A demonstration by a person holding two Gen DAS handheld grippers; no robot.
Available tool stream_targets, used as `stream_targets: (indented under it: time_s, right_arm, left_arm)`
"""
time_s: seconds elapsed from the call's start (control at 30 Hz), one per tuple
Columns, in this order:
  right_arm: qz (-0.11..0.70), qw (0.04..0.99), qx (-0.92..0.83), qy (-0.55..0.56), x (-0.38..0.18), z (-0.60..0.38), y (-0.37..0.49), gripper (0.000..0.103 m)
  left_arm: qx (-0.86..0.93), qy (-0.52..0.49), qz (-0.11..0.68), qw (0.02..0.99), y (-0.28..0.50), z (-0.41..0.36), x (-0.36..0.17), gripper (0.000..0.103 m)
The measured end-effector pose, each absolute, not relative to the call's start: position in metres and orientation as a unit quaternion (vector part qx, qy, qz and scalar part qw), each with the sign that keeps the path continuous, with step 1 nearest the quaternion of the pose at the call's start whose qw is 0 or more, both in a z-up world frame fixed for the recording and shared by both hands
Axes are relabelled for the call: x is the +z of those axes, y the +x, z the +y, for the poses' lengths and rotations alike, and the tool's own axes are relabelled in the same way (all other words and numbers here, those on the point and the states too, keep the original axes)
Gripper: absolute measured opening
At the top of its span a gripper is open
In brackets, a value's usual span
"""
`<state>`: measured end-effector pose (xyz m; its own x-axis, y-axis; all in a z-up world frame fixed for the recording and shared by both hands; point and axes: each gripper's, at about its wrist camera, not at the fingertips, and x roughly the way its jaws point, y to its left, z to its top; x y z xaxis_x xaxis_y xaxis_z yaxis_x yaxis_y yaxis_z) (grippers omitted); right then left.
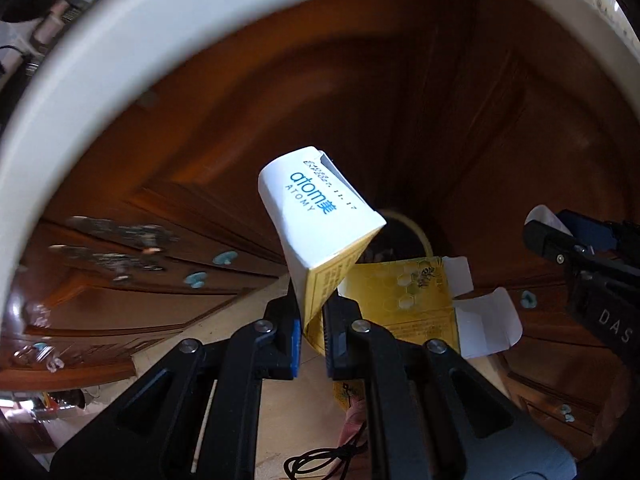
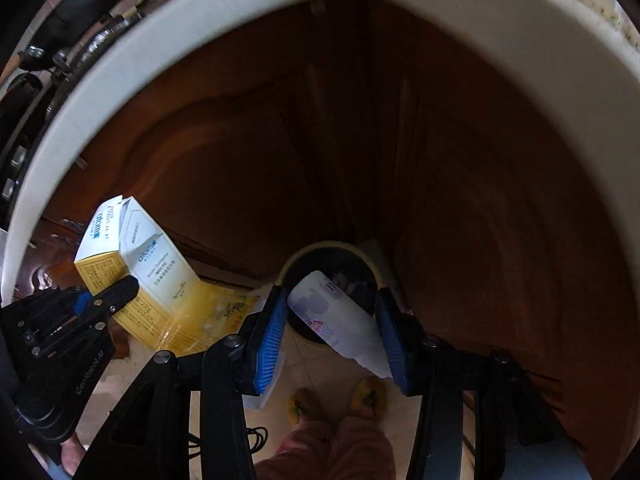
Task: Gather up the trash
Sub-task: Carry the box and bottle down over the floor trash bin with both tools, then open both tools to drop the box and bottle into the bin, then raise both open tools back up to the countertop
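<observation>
Now both pieces of trash hang above the bin, ready for the drop.

Far down on the floor stands the dark bin [image 2: 332, 280]. The left tongs [image 1: 312, 320] pinch the yellow carton [image 1: 320, 216]; the right tongs [image 2: 332, 320] pinch the white tube [image 2: 340, 320]. Next, I think, each must come over the bin mouth, then spread.

brown wooden cabinets [image 2: 248, 168] under a white countertop edge [image 2: 460, 20].
</observation>
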<state>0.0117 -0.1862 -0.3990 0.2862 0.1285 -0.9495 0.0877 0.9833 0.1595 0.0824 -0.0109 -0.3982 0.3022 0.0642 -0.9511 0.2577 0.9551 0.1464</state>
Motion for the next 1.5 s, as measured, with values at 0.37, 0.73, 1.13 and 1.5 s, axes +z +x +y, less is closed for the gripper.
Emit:
stream_targets:
  time_s: [0.37, 0.73, 1.13, 1.5]
  right_arm:
    - [0.626, 0.775, 0.027, 0.074, -0.536, -0.177, 0.028, 0.045]
    - [0.637, 0.768, 0.028, 0.057, -0.593, -0.168, 0.045, 0.052]
    - [0.632, 0.773, 0.024, 0.051, -0.573, -0.163, 0.031, 0.052]
    - [0.623, 0.780, 0.029, 0.050, -0.464, -0.161, 0.007, 0.052]
  left_arm:
    - [-0.099, 0.207, 0.594, 0.771, 0.101, -0.033, -0.528, 0.006]
    - [-0.129, 0.211, 0.611, 0.752, 0.108, -0.045, -0.584, 0.058]
    - [-0.115, 0.196, 0.622, 0.750, 0.094, -0.027, -0.575, 0.058]
    - [-0.100, 0.142, 0.631, 0.756, 0.076, -0.008, -0.472, 0.058]
